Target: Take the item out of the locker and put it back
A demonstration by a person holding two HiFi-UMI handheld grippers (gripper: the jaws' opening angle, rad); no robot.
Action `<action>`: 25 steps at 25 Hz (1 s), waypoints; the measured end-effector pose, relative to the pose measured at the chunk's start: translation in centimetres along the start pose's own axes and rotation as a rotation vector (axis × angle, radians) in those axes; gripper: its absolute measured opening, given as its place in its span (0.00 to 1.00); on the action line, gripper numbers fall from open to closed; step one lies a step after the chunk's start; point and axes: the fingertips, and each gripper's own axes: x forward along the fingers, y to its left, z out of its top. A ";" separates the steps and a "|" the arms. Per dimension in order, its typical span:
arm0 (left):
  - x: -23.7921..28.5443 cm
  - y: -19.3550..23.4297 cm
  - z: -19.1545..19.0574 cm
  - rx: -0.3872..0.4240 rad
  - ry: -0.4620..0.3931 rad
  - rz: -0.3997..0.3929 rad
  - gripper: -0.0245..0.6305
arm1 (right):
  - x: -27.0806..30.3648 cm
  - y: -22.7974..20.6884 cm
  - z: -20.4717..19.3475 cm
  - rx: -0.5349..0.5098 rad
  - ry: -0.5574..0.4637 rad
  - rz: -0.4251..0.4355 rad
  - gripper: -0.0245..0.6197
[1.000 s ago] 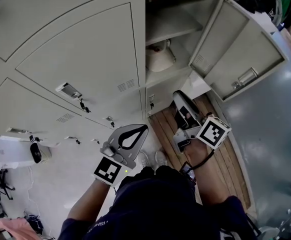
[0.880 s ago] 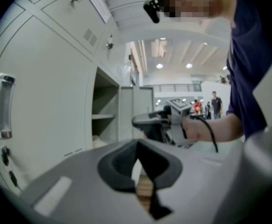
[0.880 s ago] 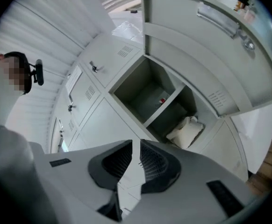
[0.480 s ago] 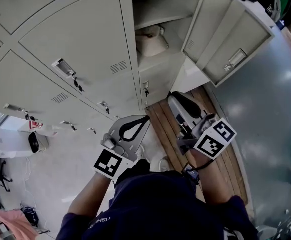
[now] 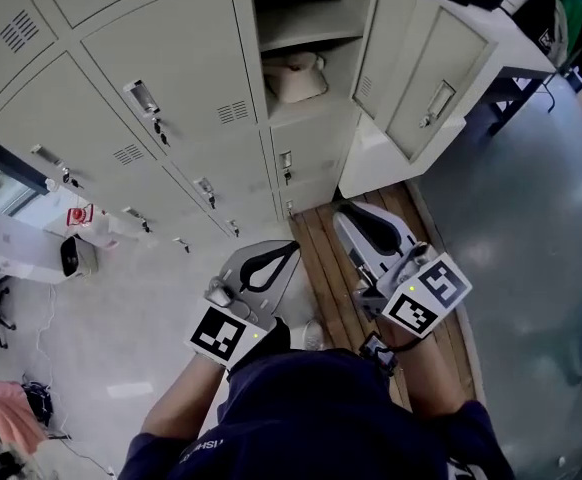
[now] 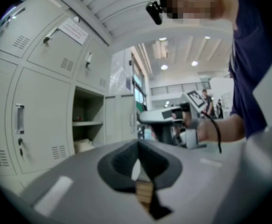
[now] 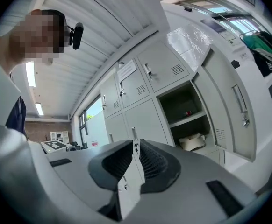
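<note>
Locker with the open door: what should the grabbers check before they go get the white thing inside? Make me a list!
1. Locker door open: ok, swung wide.
2. White item in sight: ok, lying on the lower shelf of the open locker.
3. Left gripper empty: ok, jaws together on nothing.
4. Right gripper wide enough for the item: probably not ok; its jaws have just been closing, with only a narrow gap and nothing between them.
5. Grippers at the shelf: not ok, both are well short of it.
6. Item soft or stiff: cannot tell.
</note>
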 end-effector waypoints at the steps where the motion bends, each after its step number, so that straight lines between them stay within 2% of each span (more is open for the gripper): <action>1: -0.3 -0.8 0.1 0.004 0.000 0.009 0.04 | -0.7 0.6 -0.1 -0.014 0.003 0.011 0.11; 6: -1.4 -3.3 0.9 0.018 -0.002 0.036 0.04 | -3.4 2.7 -0.1 -0.085 0.020 0.036 0.11; 11: -1.8 -4.0 1.6 0.056 0.003 0.031 0.04 | -4.7 3.8 -0.4 -0.149 0.043 0.019 0.10; 25: -4.1 -0.9 2.2 0.053 0.011 -0.021 0.04 | -2.1 5.7 -2.1 -0.167 0.078 -0.059 0.07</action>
